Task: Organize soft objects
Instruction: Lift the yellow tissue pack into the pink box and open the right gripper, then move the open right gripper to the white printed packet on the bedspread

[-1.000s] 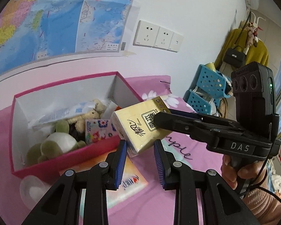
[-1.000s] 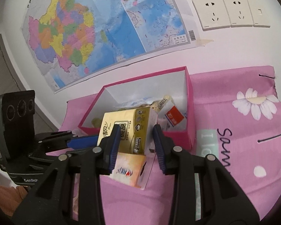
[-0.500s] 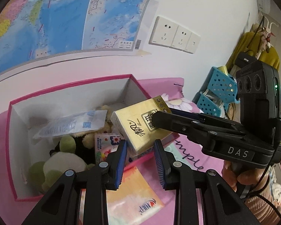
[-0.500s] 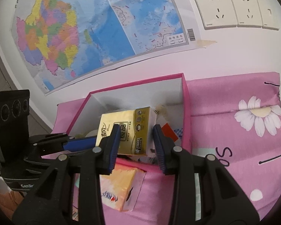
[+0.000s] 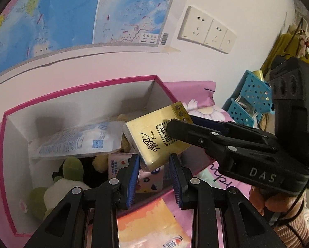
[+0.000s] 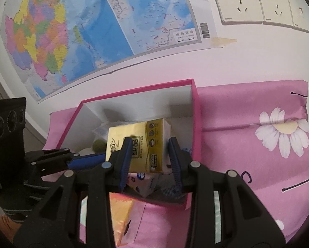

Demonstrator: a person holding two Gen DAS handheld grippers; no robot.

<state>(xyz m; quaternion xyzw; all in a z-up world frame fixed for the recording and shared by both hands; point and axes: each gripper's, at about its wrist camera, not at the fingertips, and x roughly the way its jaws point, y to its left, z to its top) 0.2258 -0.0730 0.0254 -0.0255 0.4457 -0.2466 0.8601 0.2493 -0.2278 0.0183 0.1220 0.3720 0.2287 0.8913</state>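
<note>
while the yellow tissue pack (image 6: 141, 142) hangs over the pink box (image 5: 82, 86), pinched by right gripper (image 6: 150, 158) fingers, left gripper (image 5: 153, 177) fingers near-shut, empty; early release could tip it onto the rim.

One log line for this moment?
right gripper: shut on yellow plastic-wrapped tissue pack | left gripper: shut | pack above open pink cardboard box
</note>
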